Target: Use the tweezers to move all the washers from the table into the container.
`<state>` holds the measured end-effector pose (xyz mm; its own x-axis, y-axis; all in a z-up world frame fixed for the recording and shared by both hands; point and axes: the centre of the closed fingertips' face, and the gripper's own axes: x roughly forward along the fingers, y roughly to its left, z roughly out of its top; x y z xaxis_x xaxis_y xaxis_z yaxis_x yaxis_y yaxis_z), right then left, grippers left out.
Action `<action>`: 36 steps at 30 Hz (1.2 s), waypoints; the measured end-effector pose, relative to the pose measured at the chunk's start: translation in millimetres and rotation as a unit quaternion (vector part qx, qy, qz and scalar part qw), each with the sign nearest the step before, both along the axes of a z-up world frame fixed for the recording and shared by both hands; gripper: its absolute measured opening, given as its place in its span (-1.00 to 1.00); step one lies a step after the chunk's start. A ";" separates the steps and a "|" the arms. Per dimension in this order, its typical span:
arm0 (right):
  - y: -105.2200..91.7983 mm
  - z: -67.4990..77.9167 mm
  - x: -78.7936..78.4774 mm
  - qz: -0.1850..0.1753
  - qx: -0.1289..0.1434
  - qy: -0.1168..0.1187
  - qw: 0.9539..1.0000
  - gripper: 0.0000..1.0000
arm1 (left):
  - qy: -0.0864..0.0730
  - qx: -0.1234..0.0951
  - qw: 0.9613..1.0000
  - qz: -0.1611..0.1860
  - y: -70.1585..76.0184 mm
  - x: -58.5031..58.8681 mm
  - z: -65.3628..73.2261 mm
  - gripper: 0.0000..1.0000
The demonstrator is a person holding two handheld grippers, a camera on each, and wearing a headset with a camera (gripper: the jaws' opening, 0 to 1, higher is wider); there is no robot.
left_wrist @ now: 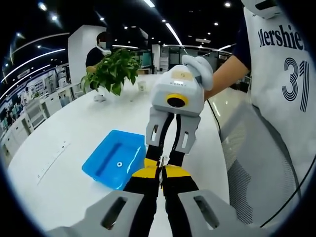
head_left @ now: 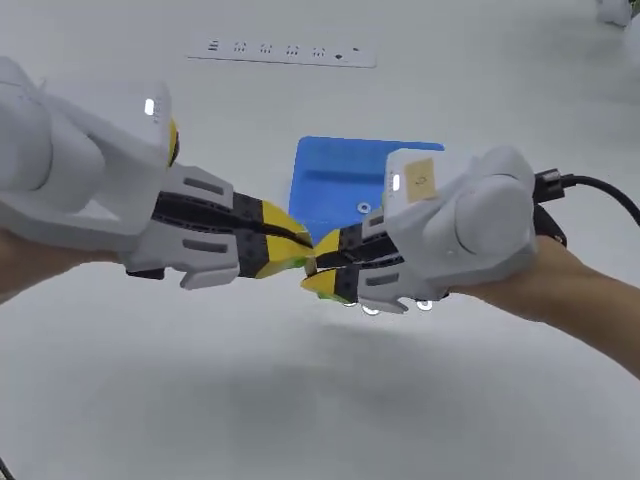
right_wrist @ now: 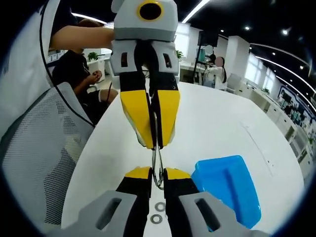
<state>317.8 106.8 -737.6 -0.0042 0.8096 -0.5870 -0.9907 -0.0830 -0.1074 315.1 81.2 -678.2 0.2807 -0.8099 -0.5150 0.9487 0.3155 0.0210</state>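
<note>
Meeting tip to tip above the white surface (head_left: 300, 400), the left gripper (head_left: 300, 245) and the right gripper (head_left: 312, 270) are seen from the head view with their yellow fingers touching, just in front of the blue container (head_left: 330, 165). The right gripper view adds the detail at the joint: the tweezers (right_wrist: 157, 160), a thin metal pair, run in a straight line from the left gripper's fingers down into the right gripper's own. Left fingers: pressed together on the upper part of the tweezers. Right fingers: drawn almost together, pinching the lower, rounded end. The left gripper view gives the same narrow sliver of metal between both sets of fingers, from the opposite side. Two washers (right_wrist: 159, 206) lie on the surface directly beneath the right gripper, near the closest corner of the container. In the head view they appear as bright rings at the lower edge of that gripper's body. A single washer (left_wrist: 119, 164) lies on the container's floor; the left gripper view shows it plainly, and the head view shows it as a small ring. Background, head view: a power strip (head_left: 285, 52) at the far side of the surface. Background, left gripper view: a leafy plant (left_wrist: 116, 69) standing on the surface, and a person in a numbered jersey (left_wrist: 276, 64) at the right.
</note>
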 end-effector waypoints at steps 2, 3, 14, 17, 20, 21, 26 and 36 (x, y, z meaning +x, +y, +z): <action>-1.0 5.6 1.3 -0.005 0.005 -0.002 1.000 -0.80 | -0.006 0.001 1.000 -0.002 -1.1 0.4 5.5 -0.88; -1.4 7.9 1.7 -0.006 0.006 -0.005 1.000 -0.80 | -0.008 0.002 1.000 -0.003 -1.9 0.9 7.9 -0.88; -10.5 33.2 20.1 -0.035 0.024 -0.030 0.999 -0.80 | -0.035 -0.001 0.999 -0.004 -10.6 17.1 32.1 -0.87; -14.3 35.9 30.2 -0.045 0.024 -0.038 0.998 -0.80 | -0.041 -0.002 0.999 -0.008 -15.6 24.1 34.1 -0.87; -17.0 37.8 41.4 -0.050 0.021 -0.050 0.997 -0.80 | -0.053 -0.001 0.999 -0.010 -18.6 34.5 35.8 -0.87; -17.0 38.4 44.3 -0.052 0.021 -0.052 0.997 -0.80 | -0.054 -0.001 0.998 -0.010 -19.1 37.1 36.2 -0.87; -15.7 40.1 59.2 -0.060 0.023 -0.057 0.996 -0.80 | -0.061 0.001 0.998 -0.009 -18.6 52.0 37.8 -0.87; -14.1 35.1 77.9 -0.064 0.019 -0.060 0.996 -0.80 | -0.062 0.001 0.998 -0.016 -16.5 71.1 32.3 -0.87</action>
<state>395.7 92.7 -702.5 0.1678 0.8205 -0.5465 -0.9730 0.0487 -0.2256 386.2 64.7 -645.9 0.3168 -0.8180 -0.4802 0.9482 0.2852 0.1396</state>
